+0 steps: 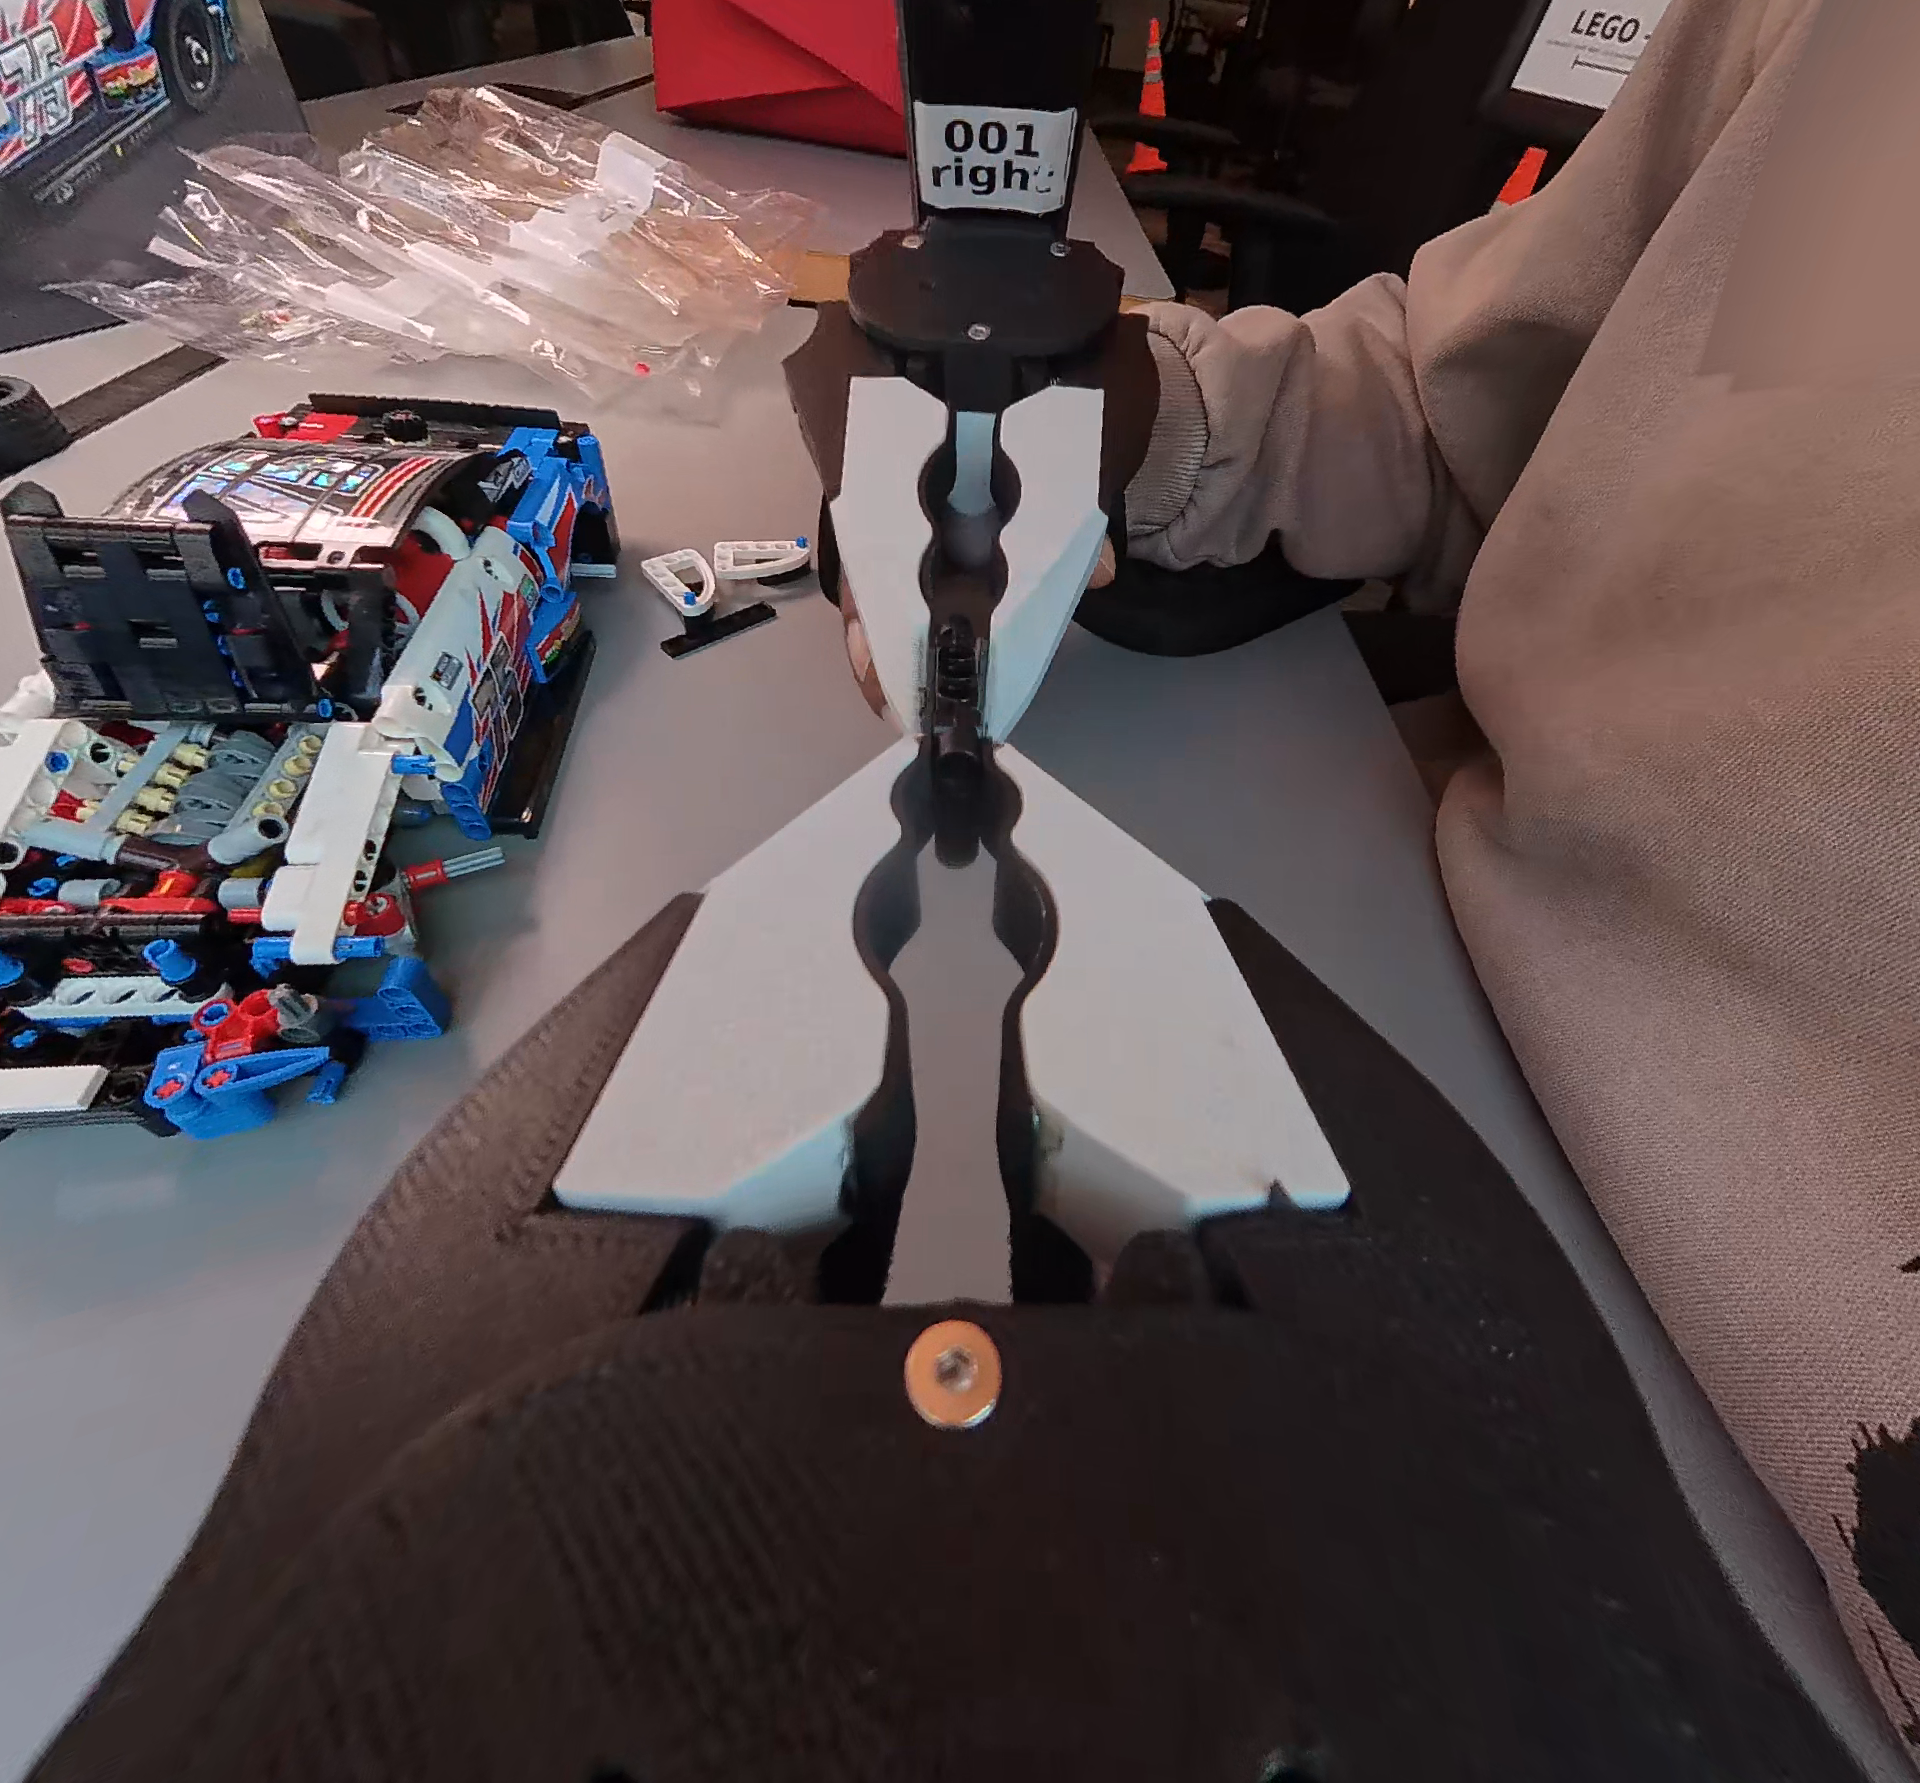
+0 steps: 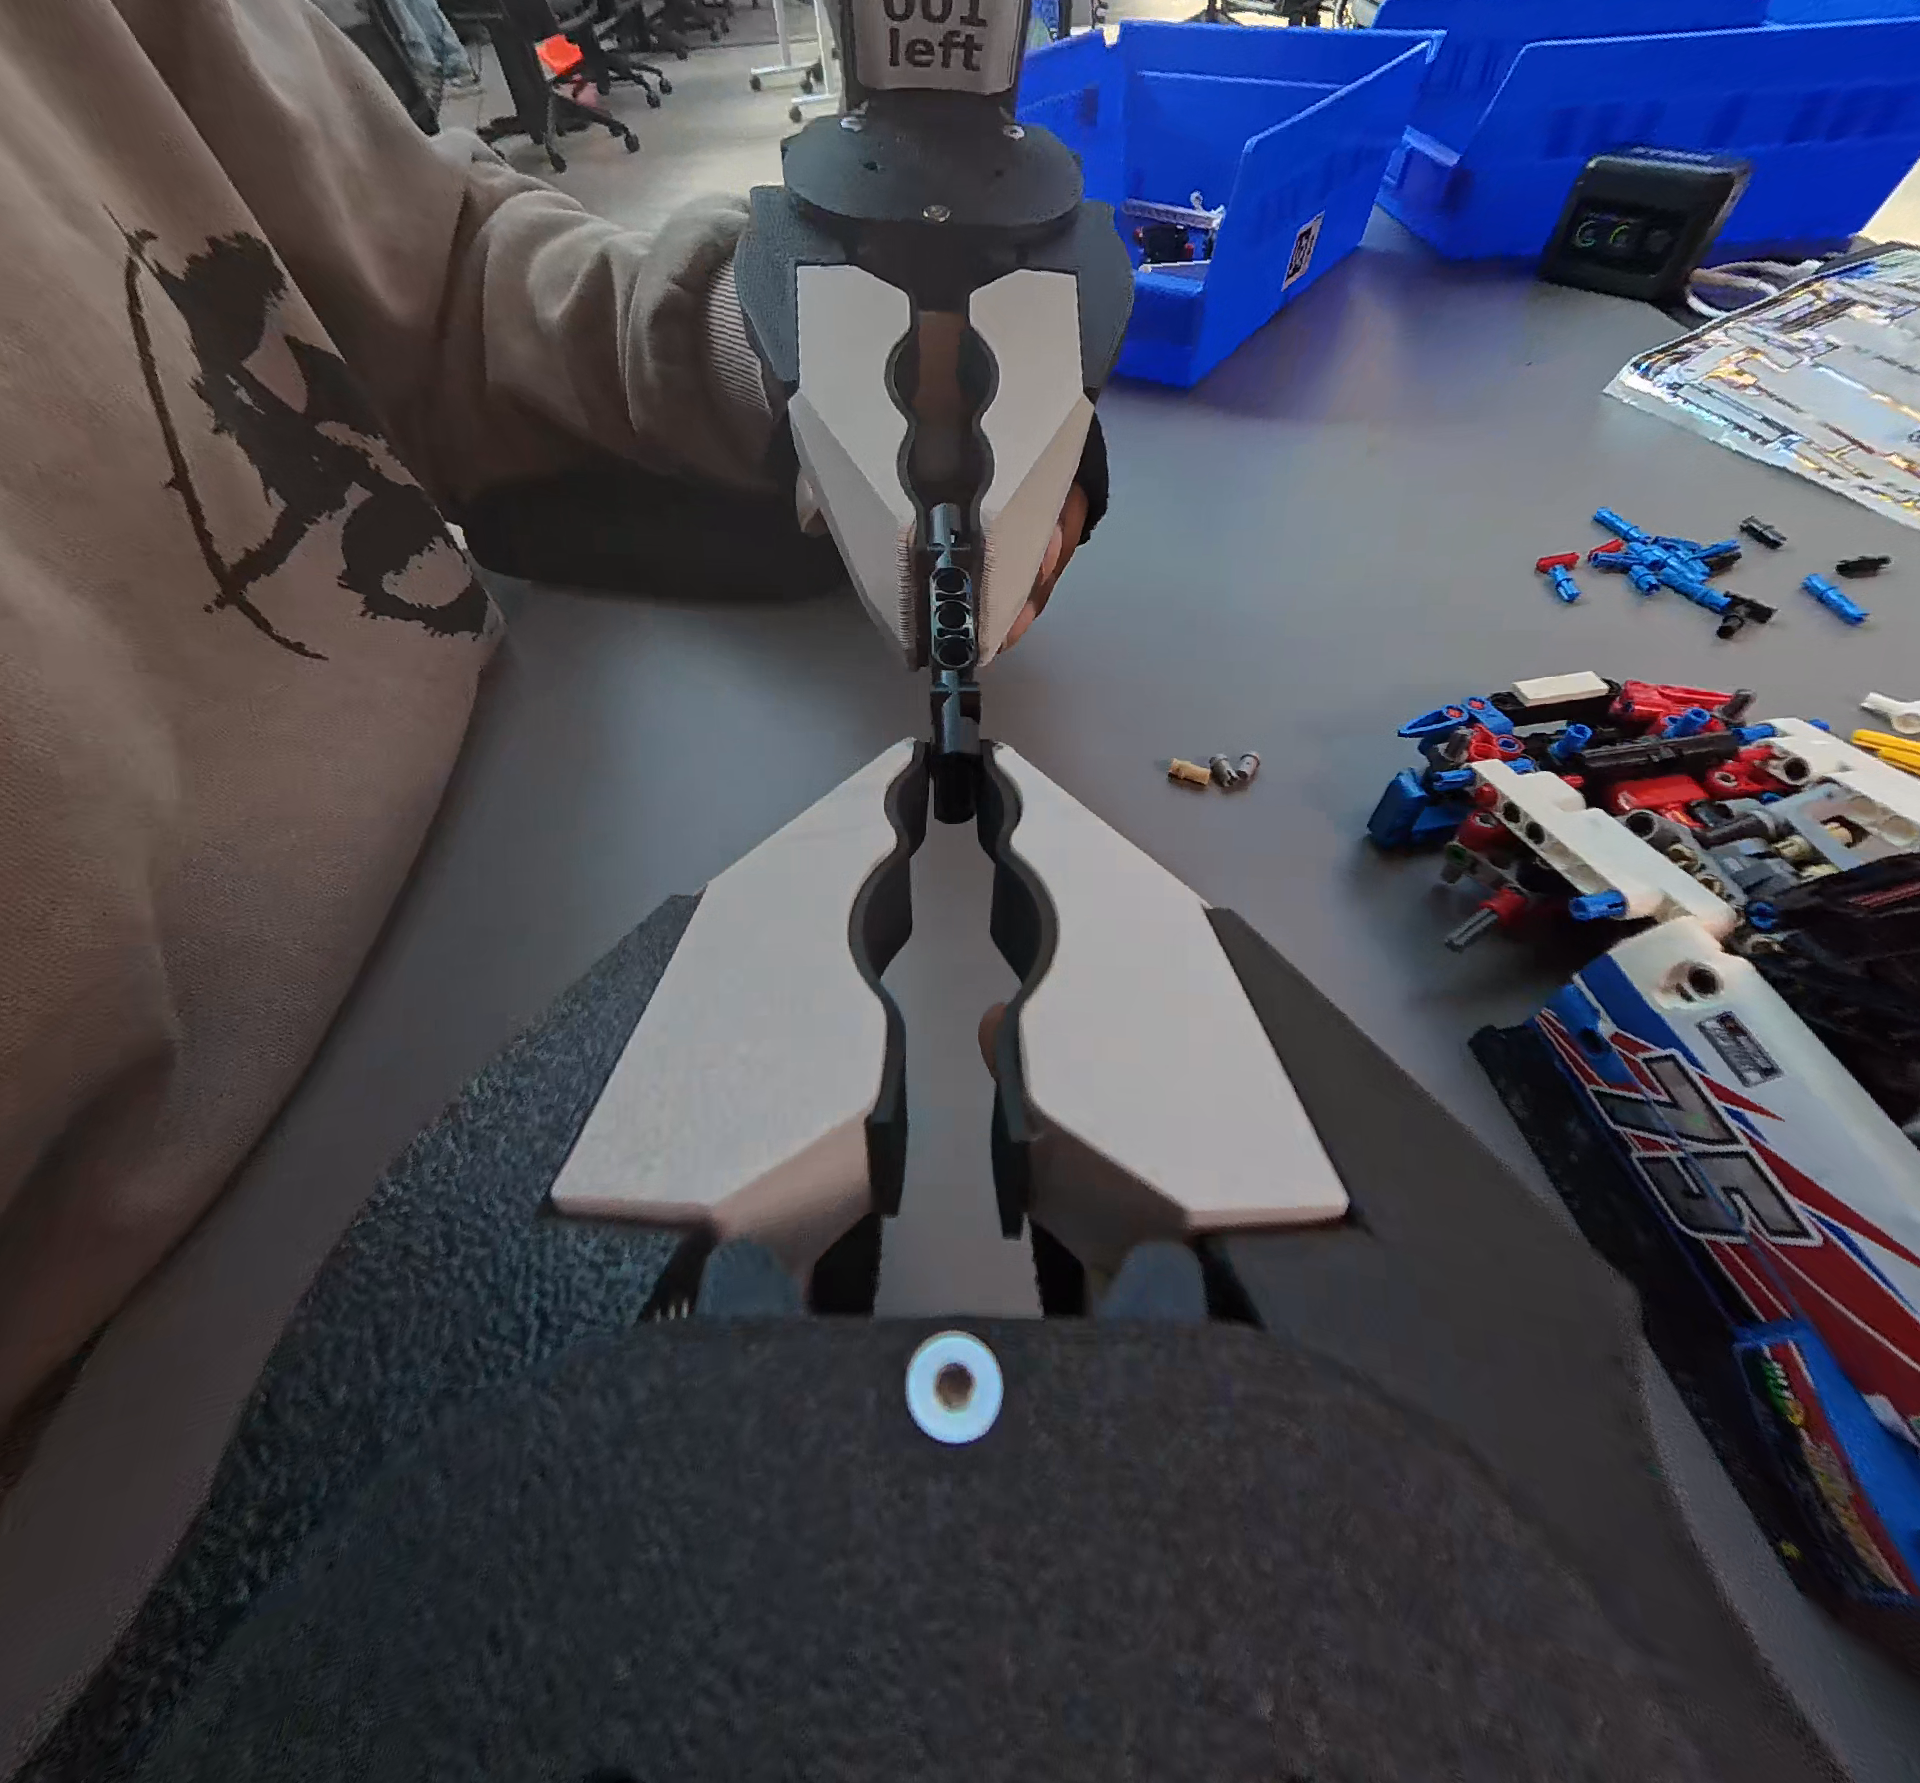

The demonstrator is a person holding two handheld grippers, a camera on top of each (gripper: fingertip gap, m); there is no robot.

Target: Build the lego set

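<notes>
Grey worktop (image 1: 665,1214) in an office with chairs. Both grippers, left (image 1: 951,757) and right (image 2: 951,757), meet tip to tip, fingers pinching one black beam (image 2: 954,632). Car (image 1: 260,746) at 9 o'clock.

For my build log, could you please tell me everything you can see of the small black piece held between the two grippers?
The black piece is a short, narrow plastic beam with a row of round holes along one face, joined in line to a smaller black part. It hangs above the grey table, touching nothing else. The left gripper clamps one end and the right gripper clamps the other, fingers closed on it, tip to tip.
</notes>
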